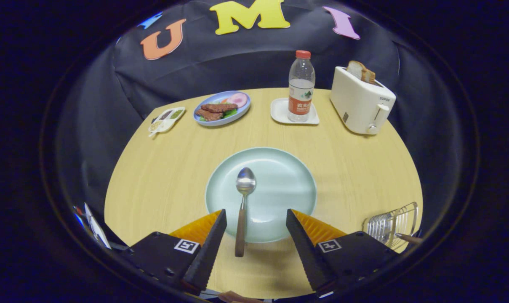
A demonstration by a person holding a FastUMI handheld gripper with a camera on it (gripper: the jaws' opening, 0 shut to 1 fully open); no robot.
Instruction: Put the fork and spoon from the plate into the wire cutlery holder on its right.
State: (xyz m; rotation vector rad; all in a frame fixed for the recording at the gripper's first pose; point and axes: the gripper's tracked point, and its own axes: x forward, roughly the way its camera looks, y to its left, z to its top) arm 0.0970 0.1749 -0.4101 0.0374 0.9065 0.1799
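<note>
Had the gripper (255,212) spread wide and clamped on nothing, with both fingers clear of metal and wood alike. Found the spoon (241,210) between those fingers, nearer the left one, lying lengthwise on the plate (288,168): bowl face-up near the plate's middle, handle running back over the plate's near rim and jutting out above the table (161,176).

Judged the spoon light and rigid, unlikely to bend or break. Reckoned the polished steel bowl and neck slippery, and the brown wooden handle the better hold: duller, thicker, and apparently raised off the table where overhanging the plate's rim, so leaving room for a finger on either side. Expected some tipping toward the bowl end if pinched too far back on the handle.

Saw no fork on the plate. Made out the wire cutlery holder (391,225) to the plate's right, near the table's edge, with a brown stick-like end poking from it. Took that for possibly the fork's handle, though too small and distorted there to say.

Beyond the plate, noted a water bottle (301,86) standing on a white square dish (279,113), a toaster (359,103) with bread in it beyond and to the plate's right, a blue plate of food (241,110) beyond and to the plate's left, and a small divided dish (166,119) further left again.
</note>
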